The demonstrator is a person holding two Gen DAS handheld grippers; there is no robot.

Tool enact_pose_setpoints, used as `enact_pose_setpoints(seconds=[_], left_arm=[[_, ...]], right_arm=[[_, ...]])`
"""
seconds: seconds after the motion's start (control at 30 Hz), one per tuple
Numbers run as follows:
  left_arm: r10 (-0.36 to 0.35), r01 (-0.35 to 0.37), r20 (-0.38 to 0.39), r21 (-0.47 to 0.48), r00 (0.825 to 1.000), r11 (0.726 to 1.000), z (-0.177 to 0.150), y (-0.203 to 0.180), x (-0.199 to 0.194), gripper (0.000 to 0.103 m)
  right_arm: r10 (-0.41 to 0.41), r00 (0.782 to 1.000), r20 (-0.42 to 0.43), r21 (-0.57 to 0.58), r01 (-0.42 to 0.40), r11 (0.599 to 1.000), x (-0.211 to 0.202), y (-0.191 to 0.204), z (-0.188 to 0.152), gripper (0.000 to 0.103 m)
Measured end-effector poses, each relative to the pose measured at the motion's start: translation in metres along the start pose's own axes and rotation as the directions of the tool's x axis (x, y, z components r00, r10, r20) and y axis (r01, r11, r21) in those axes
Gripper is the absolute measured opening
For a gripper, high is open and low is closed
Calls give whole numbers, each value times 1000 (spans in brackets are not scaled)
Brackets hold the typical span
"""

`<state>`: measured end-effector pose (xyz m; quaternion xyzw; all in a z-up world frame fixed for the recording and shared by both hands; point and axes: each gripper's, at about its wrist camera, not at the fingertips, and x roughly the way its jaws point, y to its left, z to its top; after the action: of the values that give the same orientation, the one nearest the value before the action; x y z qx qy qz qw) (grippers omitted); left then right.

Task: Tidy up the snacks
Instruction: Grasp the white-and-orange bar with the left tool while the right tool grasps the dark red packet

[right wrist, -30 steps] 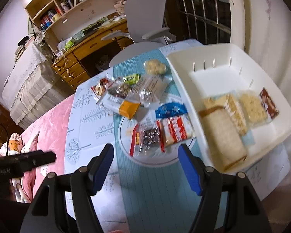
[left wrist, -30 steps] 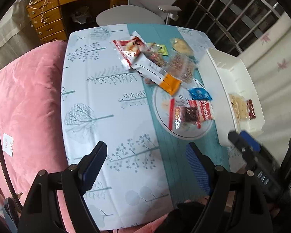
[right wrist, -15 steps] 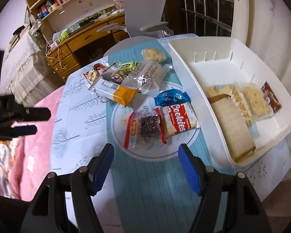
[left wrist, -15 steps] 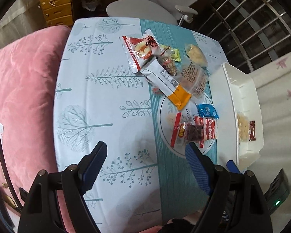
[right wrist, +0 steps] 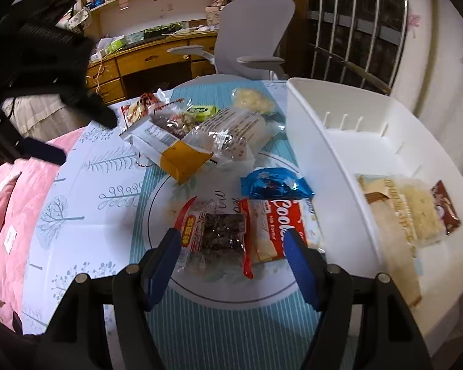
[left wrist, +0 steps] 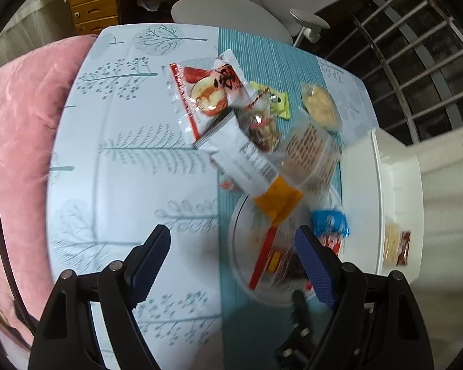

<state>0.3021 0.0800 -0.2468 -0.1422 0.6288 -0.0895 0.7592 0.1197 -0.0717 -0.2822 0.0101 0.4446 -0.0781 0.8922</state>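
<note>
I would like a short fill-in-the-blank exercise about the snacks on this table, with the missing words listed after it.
1. The red-and-white cookie packet lies on the round ____ plate.
2. The shiny blue wrapper lies just beyond the ____ packet.
3. The white plastic bin stands to the ____ of the plate.
4. Both the left gripper and right gripper are ____.

Missing words: white; cookie; right; open

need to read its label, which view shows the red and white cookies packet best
The right wrist view: the red and white cookies packet lies flat, close and sharp on the round plate. In the left wrist view it is blurred and mostly hidden behind a finger.
</note>
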Motion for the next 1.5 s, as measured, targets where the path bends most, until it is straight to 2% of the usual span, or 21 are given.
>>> enact_pose_setpoints(seconds=[0.17,0.3,0.4,0.67,0.73,0.8,0.97,1.03,1.07,1.27,1.33,1.5], left_arm=[[-6,8,18,-66,1000,998,21,-7,23,82],[-11,14,30,-96,999,995,37,-15,38,82],[-10,13,36,-103,999,995,45,-20,46,81],[41,-41,-1,-110,999,993,58,-30,72,68],[67,-68,-12,-104,998,992,59,-34,79,60],[81,-83,-20,-103,997,991,61,-36,84,58],[116,-118,-25,-88,993,989,66,-42,94,53],[148,-149,-16,-74,989,986,68,-45,97,40],[157,-157,-12,-68,988,985,69,-46,99,39],[133,-133,2,-80,991,988,69,-41,98,34],[113,-112,11,-85,994,990,69,-40,95,27],[96,-94,20,-61,995,994,66,-42,92,22]], right_arm=[[43,998,-53,15,-42,999,22,-5,1,69],[62,996,-61,16,-62,998,31,-9,2,68],[87,994,-59,0,-88,996,33,-11,3,60],[148,985,-84,-44,-152,987,39,-9,2,44],[155,984,-89,-54,-160,986,39,-8,2,42],[175,978,-113,-56,-182,982,43,-6,1,42],[180,977,-110,-118,-193,974,43,1,2,42],[180,978,-110,-127,-193,973,44,2,2,42],[178,978,-110,-132,-192,973,45,3,2,42],[170,979,-109,-182,-187,965,45,7,2,41],[174,978,-113,-186,-193,963,45,6,2,41],[167,978,-121,-200,-189,961,42,9,3,39]])
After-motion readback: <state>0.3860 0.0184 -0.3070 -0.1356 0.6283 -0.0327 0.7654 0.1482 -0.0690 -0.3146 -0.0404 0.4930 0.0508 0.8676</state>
